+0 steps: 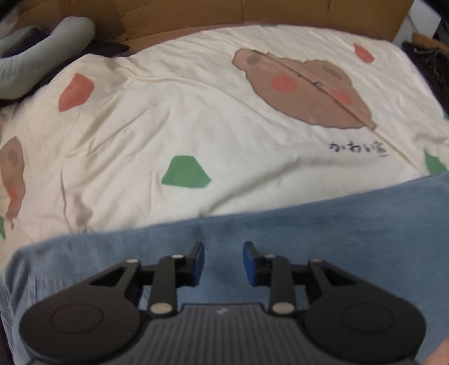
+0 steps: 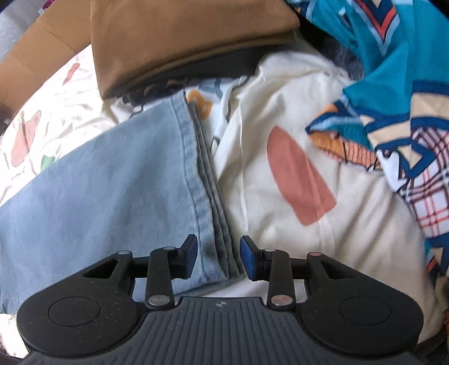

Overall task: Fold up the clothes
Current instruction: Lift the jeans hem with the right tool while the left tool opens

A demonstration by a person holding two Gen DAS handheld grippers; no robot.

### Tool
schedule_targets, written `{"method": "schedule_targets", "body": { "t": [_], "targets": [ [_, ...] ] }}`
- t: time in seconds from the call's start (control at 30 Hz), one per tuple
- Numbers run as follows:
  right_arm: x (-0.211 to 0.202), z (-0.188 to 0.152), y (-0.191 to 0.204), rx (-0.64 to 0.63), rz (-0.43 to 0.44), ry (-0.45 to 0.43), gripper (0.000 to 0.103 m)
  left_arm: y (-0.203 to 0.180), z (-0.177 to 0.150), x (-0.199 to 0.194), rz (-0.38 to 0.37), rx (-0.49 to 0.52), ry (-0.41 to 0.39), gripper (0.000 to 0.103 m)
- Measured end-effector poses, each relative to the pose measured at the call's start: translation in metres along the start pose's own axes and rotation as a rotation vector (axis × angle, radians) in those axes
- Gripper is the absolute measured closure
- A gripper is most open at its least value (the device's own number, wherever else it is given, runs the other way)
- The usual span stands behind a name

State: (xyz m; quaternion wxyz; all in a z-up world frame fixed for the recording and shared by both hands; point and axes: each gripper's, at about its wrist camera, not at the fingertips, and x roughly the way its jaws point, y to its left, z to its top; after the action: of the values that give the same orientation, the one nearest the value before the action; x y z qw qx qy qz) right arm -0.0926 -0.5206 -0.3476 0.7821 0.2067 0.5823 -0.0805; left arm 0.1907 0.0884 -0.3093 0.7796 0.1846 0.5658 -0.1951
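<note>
A cream bedcover [image 1: 174, 112] printed with brown animal faces, coral patches and green shapes spreads across the whole bed, reaching back to a cardboard panel [image 1: 252, 14] that stands along the far edge. Beside the large brown face there is a short line of dark Japanese script [image 1: 357, 148], too soft to read with confidence.

Across the near edge of the bed lies the light blue garment [image 1: 308, 224], denim-like, folded flat into a long band. From the right-hand camera its stitched hem [image 2: 193, 168] shows several stacked layers, running from the near side away toward a folded brown cloth [image 2: 179, 42] at the far side. A teal patterned fabric [image 2: 393, 84] with plaid and orange detail is heaped toward the bed's right edge, and a grey-green bolster [image 1: 42, 56] lies at the far left corner.

The left claw [image 1: 223, 262] is held low and level above the blue garment, pointing across the bed, its blue-padded fingers parted with only cloth showing between them; it grips nothing. The right claw [image 2: 218, 258] hangs just above the garment's near corner, aimed along the hem, fingers likewise spread, with the layered hem edge lying in the gap between them; whether the pads touch the cloth cannot be told.
</note>
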Motion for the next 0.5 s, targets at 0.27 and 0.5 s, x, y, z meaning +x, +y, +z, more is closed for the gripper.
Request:
{"method": "schedule_targets", "body": {
  "t": [0.27,0.5],
  "targets": [
    [0.021,-0.007,-0.011,0.053,0.042,0.056,0.055,-0.018,-0.041,-0.035,-0.032,-0.11,-0.002,0.051],
    [0.03,-0.013,-0.023,0.153,0.109,0.097,0.042,-0.032,-0.069,-0.05,-0.043,-0.169,0.019,0.039]
  ]
}}
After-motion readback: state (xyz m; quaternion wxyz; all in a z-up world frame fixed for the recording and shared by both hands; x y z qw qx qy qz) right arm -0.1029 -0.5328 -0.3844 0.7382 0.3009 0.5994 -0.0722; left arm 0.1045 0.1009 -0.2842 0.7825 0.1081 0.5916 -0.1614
